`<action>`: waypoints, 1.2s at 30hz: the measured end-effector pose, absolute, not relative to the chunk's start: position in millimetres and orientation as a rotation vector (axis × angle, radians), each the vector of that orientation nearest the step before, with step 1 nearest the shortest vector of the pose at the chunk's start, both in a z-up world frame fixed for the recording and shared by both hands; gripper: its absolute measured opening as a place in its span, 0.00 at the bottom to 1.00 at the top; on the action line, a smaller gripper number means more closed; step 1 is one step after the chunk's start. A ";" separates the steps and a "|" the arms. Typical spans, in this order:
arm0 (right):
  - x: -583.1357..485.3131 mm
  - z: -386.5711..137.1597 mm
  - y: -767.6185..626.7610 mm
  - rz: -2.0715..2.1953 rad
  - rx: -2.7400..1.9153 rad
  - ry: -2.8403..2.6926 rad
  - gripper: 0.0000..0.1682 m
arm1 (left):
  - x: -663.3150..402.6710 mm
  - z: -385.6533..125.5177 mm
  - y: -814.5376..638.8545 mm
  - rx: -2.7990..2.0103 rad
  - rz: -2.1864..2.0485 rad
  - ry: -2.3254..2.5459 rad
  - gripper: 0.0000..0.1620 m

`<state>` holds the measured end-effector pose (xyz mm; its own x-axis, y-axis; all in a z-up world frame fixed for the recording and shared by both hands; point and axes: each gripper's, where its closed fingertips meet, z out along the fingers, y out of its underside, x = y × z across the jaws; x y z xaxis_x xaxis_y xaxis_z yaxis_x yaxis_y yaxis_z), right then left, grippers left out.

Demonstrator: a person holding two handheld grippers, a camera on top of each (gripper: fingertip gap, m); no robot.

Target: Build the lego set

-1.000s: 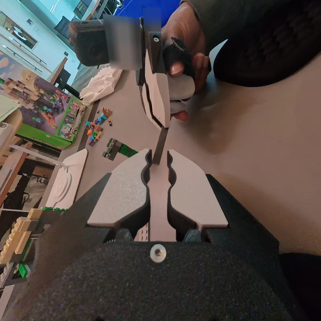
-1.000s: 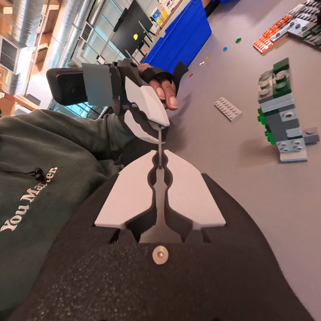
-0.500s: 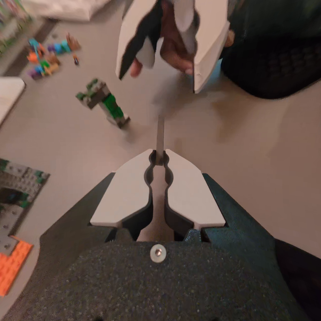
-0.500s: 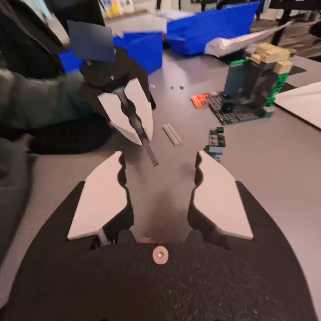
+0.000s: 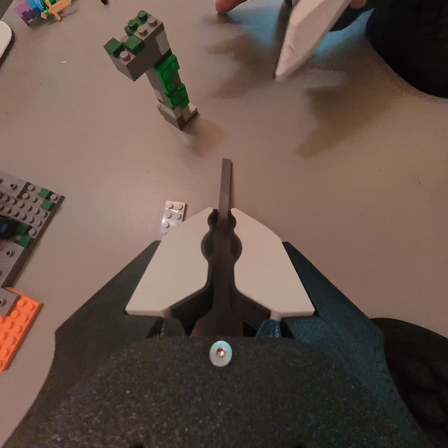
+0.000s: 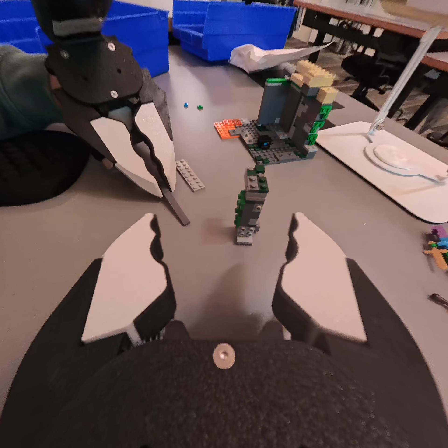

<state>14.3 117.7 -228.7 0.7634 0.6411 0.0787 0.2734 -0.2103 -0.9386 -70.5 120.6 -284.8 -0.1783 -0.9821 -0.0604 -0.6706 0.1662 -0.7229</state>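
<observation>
The right gripper (image 6: 223, 242) hangs wide apart and empty over the grey table (image 6: 315, 218). Just beyond it stands a small brick tower (image 6: 251, 206). To its left, the left gripper (image 5: 224, 213) pinches a thin dark plate (image 5: 225, 185). A larger brick building (image 6: 291, 126) sits farther back.

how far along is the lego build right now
Partly done. The main build already has a gray-and-orange base, tall walls and tan blocks on top, and a small gray-green tower stands apart from it. In hand: the left gripper is shut on a thin dark plate; the right gripper is open and empty. Left: the light gray plate, loose small pieces and the tower remain unattached.
</observation>
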 end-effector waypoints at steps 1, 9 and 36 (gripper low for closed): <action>16.3 -224.0 118.6 0.389 -1.773 -0.693 0.55 | -70.3 -284.7 120.5 -1.558 -0.766 1.916 0.05; 36.6 -200.5 123.3 0.336 -1.725 -0.554 0.44 | -68.7 -284.5 121.3 -1.552 -0.762 1.908 0.05; 55.6 -211.9 127.0 0.129 -1.759 -0.544 0.00 | -84.1 -275.3 163.4 -1.583 -0.593 1.791 0.09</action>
